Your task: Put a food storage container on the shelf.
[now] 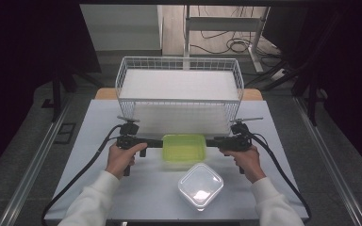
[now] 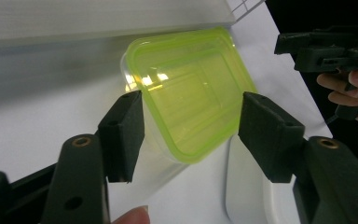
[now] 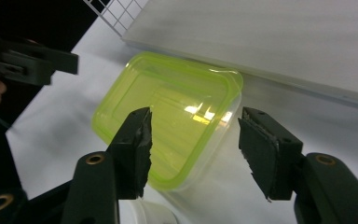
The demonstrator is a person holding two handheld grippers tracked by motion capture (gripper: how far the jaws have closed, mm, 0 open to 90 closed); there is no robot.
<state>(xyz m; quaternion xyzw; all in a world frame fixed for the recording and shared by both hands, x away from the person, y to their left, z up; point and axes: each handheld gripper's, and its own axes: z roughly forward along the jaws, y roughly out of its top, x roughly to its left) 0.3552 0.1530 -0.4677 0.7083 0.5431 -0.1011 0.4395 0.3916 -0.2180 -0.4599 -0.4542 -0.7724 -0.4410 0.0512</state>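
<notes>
From above, the left gripper and right gripper flank the green-lidded box on the table. Each gripper view shows what that hides: fingers apart, straddling a box end without touching. A clear box sits nearer the person.

Wire basket at the tabletop's far edge, centred. Lidded container mid-tabletop, just before the basket. Second container nearer the near edge, just right of the first, close beside it. Left gripper at the lidded container's left side, right gripper at its right, 1 each.
</notes>
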